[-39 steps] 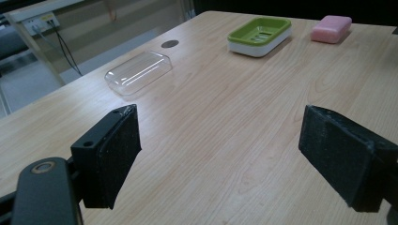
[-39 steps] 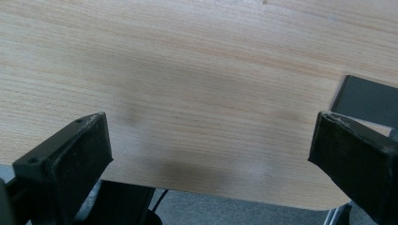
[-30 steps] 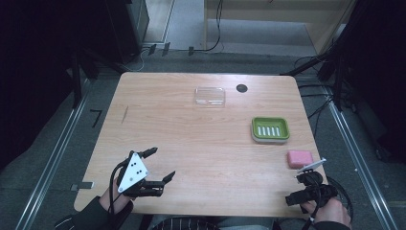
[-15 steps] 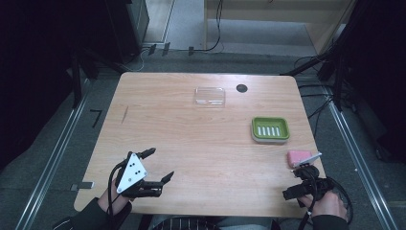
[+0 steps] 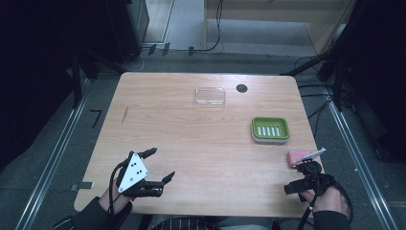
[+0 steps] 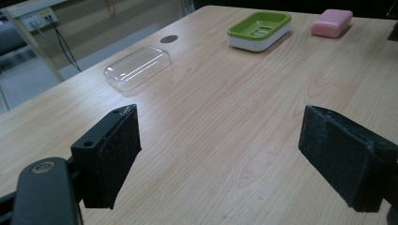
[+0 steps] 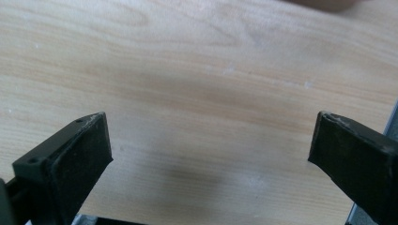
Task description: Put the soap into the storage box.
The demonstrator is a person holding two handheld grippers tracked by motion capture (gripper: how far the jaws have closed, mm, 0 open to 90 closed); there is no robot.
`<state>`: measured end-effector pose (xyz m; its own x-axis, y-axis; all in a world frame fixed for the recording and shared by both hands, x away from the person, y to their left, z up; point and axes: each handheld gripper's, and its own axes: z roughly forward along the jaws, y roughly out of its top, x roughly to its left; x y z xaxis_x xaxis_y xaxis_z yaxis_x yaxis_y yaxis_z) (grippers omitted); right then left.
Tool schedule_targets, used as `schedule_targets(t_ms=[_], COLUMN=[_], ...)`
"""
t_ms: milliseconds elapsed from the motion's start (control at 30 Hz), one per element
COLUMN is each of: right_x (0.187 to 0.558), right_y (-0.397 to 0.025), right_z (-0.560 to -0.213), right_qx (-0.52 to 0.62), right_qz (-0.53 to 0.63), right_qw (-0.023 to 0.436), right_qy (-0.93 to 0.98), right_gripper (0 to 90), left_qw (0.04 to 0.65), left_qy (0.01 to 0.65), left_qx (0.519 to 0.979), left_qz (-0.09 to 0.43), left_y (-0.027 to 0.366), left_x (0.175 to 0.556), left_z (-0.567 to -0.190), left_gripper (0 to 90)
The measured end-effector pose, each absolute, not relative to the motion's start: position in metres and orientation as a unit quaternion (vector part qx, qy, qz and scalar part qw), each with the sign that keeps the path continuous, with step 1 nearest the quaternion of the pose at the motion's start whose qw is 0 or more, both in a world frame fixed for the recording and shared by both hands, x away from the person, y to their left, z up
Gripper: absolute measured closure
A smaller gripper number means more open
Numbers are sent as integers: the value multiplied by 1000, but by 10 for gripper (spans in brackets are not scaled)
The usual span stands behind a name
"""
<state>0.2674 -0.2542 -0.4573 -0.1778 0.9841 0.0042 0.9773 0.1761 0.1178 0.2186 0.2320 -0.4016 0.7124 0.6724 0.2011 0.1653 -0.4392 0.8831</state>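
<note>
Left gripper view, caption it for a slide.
Open left gripper over table, facing clear lid, green soap dish, pink soap.

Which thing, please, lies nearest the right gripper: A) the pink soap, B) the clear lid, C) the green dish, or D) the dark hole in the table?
A: in the high view the pink soap lies just ahead of the right gripper, while the green dish sits farther up the table.
</note>
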Motion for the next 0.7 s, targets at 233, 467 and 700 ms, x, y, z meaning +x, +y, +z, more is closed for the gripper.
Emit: schedule_targets(t_ms=[233, 467, 700], right_x=[273, 279, 287], right_y=[-258, -262, -264], right_z=[-454, -453, -452], right_qx=[646, 648, 648], right_qz=[56, 59, 63], right_qw=[41, 44, 49], right_qy=[760, 758, 757], right_gripper=[0, 0, 0], left_qw=[461, 460, 459], left_qy=[261, 261, 262], left_qx=[803, 803, 803], left_qz=[275, 274, 275], left_y=[232, 231, 232], left_x=[219, 219, 219], left_z=[-401, -402, -402], left_gripper=[140, 140, 140])
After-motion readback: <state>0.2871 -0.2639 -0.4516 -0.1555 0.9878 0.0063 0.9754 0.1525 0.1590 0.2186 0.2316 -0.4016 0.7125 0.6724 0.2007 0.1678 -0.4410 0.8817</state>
